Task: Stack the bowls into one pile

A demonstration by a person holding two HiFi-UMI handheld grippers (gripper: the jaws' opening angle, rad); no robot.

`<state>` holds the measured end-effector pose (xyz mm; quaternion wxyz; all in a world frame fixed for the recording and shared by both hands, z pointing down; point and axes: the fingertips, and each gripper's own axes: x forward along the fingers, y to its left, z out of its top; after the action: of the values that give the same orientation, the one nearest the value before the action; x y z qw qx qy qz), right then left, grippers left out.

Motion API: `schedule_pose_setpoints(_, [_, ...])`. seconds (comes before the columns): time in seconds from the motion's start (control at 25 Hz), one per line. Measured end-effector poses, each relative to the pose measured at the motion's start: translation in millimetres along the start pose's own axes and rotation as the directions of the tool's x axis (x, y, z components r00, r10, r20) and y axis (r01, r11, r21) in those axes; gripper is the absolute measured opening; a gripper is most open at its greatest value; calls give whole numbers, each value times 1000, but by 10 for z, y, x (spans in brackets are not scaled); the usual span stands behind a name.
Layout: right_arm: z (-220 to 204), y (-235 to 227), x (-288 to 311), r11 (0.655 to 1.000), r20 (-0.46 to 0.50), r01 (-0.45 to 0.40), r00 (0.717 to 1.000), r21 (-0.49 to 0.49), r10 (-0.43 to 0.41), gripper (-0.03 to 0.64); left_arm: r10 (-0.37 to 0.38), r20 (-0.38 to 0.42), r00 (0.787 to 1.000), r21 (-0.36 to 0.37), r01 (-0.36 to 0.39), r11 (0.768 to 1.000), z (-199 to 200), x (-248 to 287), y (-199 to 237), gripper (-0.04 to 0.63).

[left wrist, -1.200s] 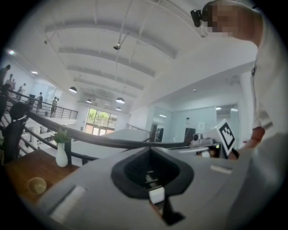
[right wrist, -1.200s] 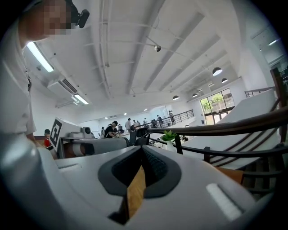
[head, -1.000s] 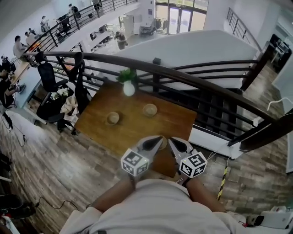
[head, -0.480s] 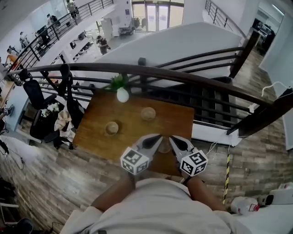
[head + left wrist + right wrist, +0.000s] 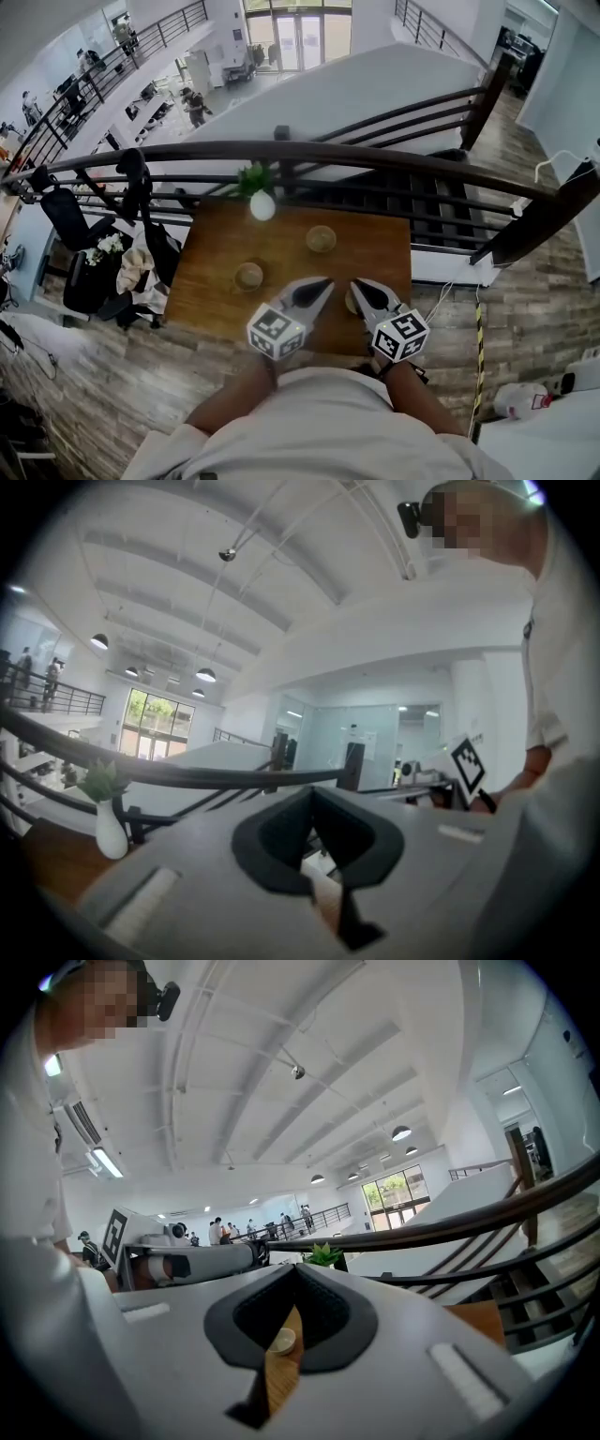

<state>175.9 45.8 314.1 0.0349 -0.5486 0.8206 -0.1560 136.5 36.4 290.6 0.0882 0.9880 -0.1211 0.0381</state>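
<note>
big curved dark handrail [image 5: 309, 150] runs across the top of the head view, w/ the wooden table [image 5: 281, 258] tucked just below it. both my forearms reach fwd from the torso, left forearm [image 5: 234, 398] and right forearm [image 5: 417, 394], roughly parallel, each hand carrying its tool about level and side by side over the table's near edge. left gripper [image 5: 323, 282] angles in toward the right, marker cube at the rear; its jaws are pressed together w/ nothing between them, same in the left gripper view [image 5: 312, 789]. right gripper [image 5: 359, 285] mirrors it, snout angled in toward the left, jaws clenched on nothing [image 5: 295, 1267]. the two snouts are near each other but apart. white vase [image 5: 262, 204] w/ a green sprig sits at the table's far edge by the rail. bowls are all separate, none stacked: left bowl [image 5: 248, 276] mid-table, far bowl [image 5: 321, 238] further back and to the right, third bowl [image 5: 349, 302] mostly hidden just beside the right gripper's snout near the front edge. one bowl also shows thru the jaw window in the right gripper view [image 5: 281, 1340], resting on the table.
</note>
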Motion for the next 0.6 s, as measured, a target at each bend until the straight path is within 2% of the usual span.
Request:
schedule_pose_setpoints(0.24, [-233,2,106,997,-26,62,998,36,-61,8,-38,-42,998,-53,36,998,-261,-163,155,5])
schedule_pose_setpoints(0.6, [-482,-447,182,989,-87,126,989,73,-120,8,-38,-77,996,-115,29,993,-503,-11,443,5])
